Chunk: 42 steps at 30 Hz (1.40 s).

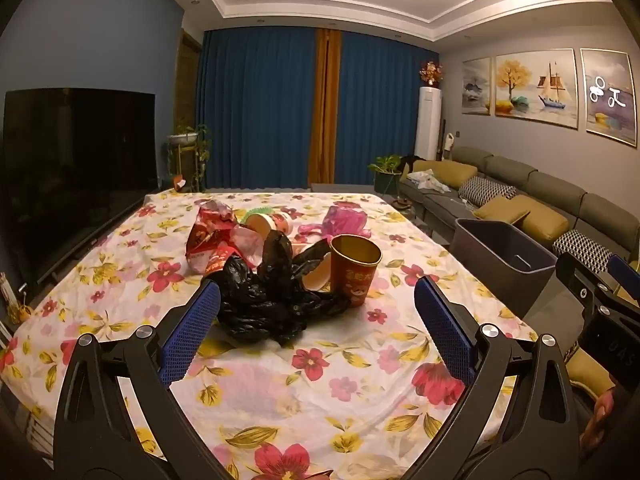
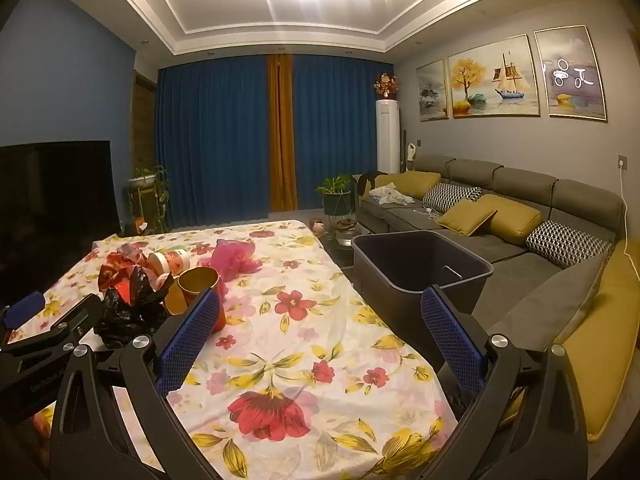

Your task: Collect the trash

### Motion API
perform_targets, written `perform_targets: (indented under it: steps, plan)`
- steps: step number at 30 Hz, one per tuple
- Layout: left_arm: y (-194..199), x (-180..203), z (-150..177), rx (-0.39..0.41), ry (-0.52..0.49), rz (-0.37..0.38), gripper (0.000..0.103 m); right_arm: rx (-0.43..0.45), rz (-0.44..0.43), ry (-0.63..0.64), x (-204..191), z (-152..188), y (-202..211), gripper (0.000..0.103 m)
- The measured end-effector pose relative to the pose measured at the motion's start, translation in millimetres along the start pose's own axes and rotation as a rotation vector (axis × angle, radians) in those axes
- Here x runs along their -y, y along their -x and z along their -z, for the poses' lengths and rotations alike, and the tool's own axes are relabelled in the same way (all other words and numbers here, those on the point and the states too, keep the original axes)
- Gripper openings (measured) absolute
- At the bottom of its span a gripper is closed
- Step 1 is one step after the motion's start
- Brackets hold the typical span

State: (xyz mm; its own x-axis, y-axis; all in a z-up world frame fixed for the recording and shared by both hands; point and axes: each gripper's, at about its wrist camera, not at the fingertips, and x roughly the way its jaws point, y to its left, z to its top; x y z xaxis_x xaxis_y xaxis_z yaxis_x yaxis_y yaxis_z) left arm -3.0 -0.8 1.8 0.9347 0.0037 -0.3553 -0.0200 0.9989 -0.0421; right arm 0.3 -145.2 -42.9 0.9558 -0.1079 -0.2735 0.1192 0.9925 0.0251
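A heap of trash lies mid-table on the flowered cloth [image 1: 280,392]: a crumpled black plastic bag [image 1: 272,300], an upright red paper cup [image 1: 354,276] with a gold inside, a red foil wrapper [image 1: 208,240], a tipped-over tub [image 1: 268,222] and a pink bag [image 1: 344,222]. My left gripper [image 1: 318,286] is open, just short of the black bag, nothing between its blue pads. My right gripper [image 2: 320,296] is open over bare cloth near the table's right edge, with the heap [image 2: 160,280] to its left. The grey bin [image 2: 420,264] stands off the table's right side.
A grey sofa [image 2: 520,240] with yellow and patterned cushions runs along the right wall behind the bin. A dark TV screen [image 1: 80,168] stands left of the table. Blue curtains and potted plants [image 2: 336,196] are at the far end. Each gripper shows in the other's view.
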Motion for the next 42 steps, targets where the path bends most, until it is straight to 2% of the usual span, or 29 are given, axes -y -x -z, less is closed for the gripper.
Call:
perform_targets:
  steps: [42]
  plan:
    - [0.0, -1.6, 0.5, -0.002, 0.004, 0.003, 0.096, -0.004, -0.005, -0.004, -1.7, 3.1, -1.7, 0.098]
